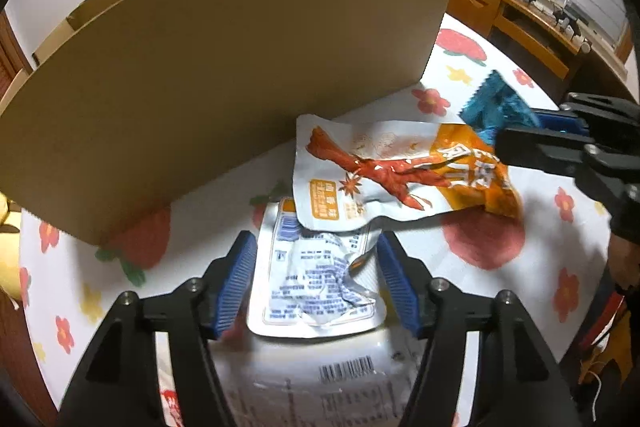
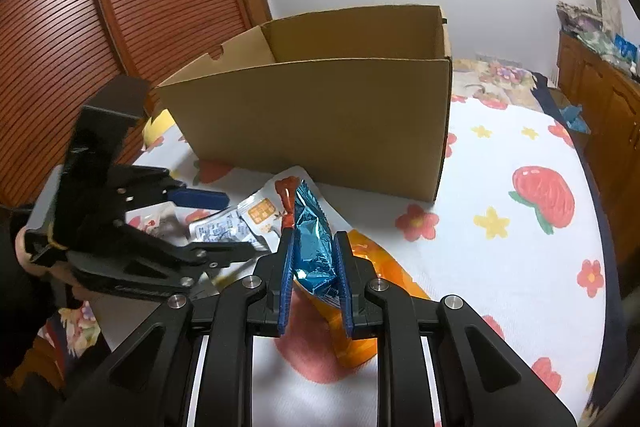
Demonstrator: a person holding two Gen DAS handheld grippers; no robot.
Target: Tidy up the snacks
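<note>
A cardboard box (image 2: 320, 115) stands open on the flowered cloth (image 2: 520, 267). In front of it, the left gripper (image 1: 316, 283) hangs with its jaws apart over a silver packet (image 1: 316, 283) lying flat, the pads clear of it. An orange-and-white packet (image 1: 400, 175) partly overlaps that one. Further right, the right gripper (image 2: 316, 267) is clamped on a blue foil packet (image 2: 312, 247), held above the cloth.

matt brown cardboard box (image 2: 320, 115), crinkled glossy blue foil packet (image 2: 314, 247), printed cloth tablecloth (image 2: 500, 267)
</note>
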